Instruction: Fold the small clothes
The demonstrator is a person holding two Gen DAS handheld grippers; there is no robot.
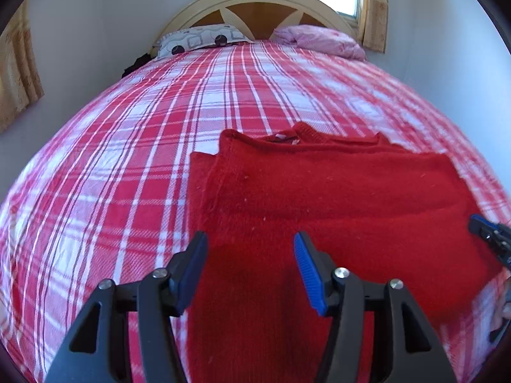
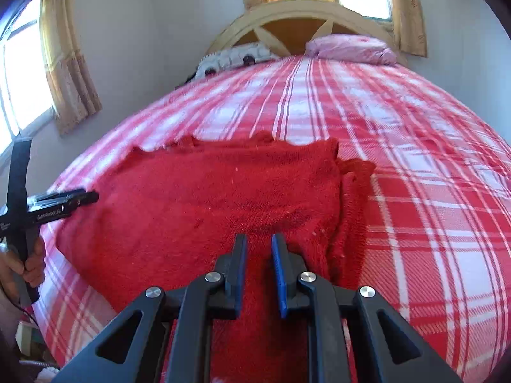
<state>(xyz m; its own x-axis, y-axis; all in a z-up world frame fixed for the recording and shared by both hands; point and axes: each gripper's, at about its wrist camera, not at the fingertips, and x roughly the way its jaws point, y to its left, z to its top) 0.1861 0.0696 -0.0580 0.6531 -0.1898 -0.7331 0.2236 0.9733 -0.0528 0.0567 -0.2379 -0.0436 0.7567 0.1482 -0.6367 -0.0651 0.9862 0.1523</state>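
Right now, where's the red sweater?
The red sweater lies folded flat on the plaid bedspread at the near end of the bed, directly under both grippers in both wrist views, far from the pillows at the headboard.

Black tool [image 1: 250,239] frames — blue ribbed pads [image 1: 308,274], silver screws.

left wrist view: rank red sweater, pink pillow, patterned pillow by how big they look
1. red sweater, by far, though it lies nearest the camera
2-3. pink pillow and patterned pillow look alike; no ranking
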